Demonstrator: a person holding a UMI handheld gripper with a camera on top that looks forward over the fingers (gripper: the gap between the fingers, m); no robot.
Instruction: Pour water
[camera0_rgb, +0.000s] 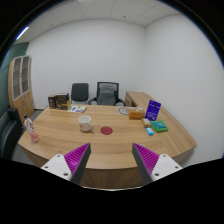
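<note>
My gripper (112, 160) is open, its two magenta-padded fingers (74, 158) spread wide with nothing between them. It is held high above the near edge of a long wooden table (70, 140). Well beyond the fingers, near the table's middle, stands a small white cup (86, 123). To its right lies a red round object (107, 130). At the table's left end stands a small bottle-like object (31, 130) with a pink base. All of these are far from the fingers.
A purple box (153, 109) and small teal and blue items (158, 127) sit on the table's right side. Two office chairs (93, 94) stand behind the far edge. A wooden cabinet (21, 88) lines the left wall, and boxes (58, 101) sit behind the table.
</note>
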